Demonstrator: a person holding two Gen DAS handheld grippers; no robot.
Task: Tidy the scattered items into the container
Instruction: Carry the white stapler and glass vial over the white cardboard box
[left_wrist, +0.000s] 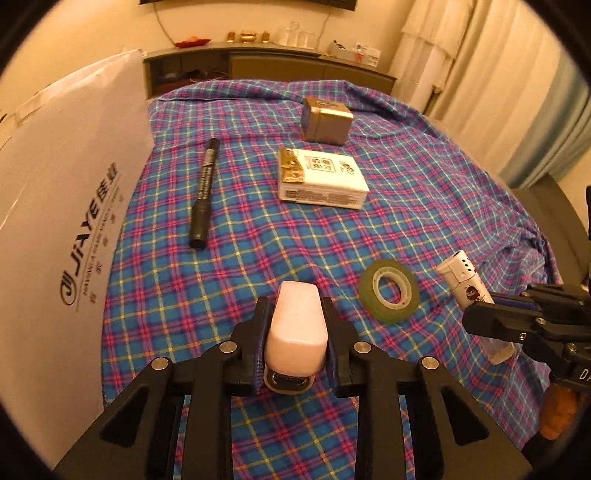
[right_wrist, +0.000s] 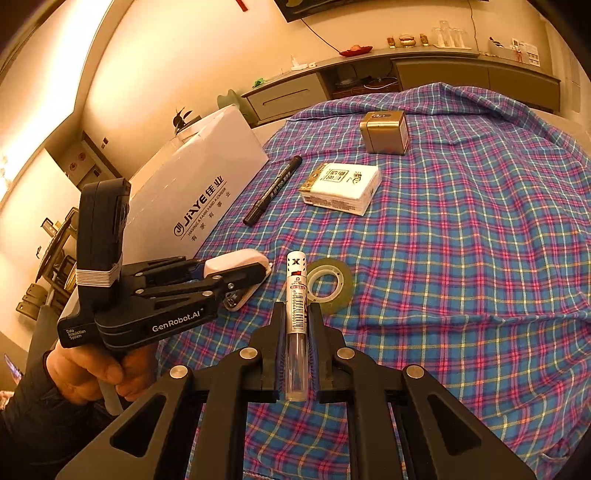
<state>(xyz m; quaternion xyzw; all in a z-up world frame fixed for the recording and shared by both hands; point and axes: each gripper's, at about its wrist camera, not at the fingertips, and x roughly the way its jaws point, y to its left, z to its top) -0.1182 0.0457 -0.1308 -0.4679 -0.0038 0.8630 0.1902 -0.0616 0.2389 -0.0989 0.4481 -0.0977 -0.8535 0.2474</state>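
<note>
The stapler (left_wrist: 295, 332), pale pink, is sitting low in the middle of the left wrist view, with the left claw (left_wrist: 295, 325) gripping it from both sides just above the plaid cloth (left_wrist: 258, 240). The lighter (right_wrist: 297, 314), a slim white and clear tube, is standing bottom centre in the right wrist view, and the right claw (right_wrist: 295, 325) is clenching it along its length. Neither item is yet reaching the box (left_wrist: 55, 221), which is filling the left edge of the left view and whose inside is not showing. Still lying loose on the cloth are the tape (left_wrist: 389, 295), just right of the stapler, the marker (left_wrist: 203, 192) left of centre, the tissue pack (left_wrist: 321, 177) in the middle, and the gold tin (left_wrist: 325, 118) above it. So the tidying is looking early: two items are being lifted, and four are waiting. A person's hand (right_wrist: 96, 365) is holding the left claw's grip at lower left of the right view.
</note>
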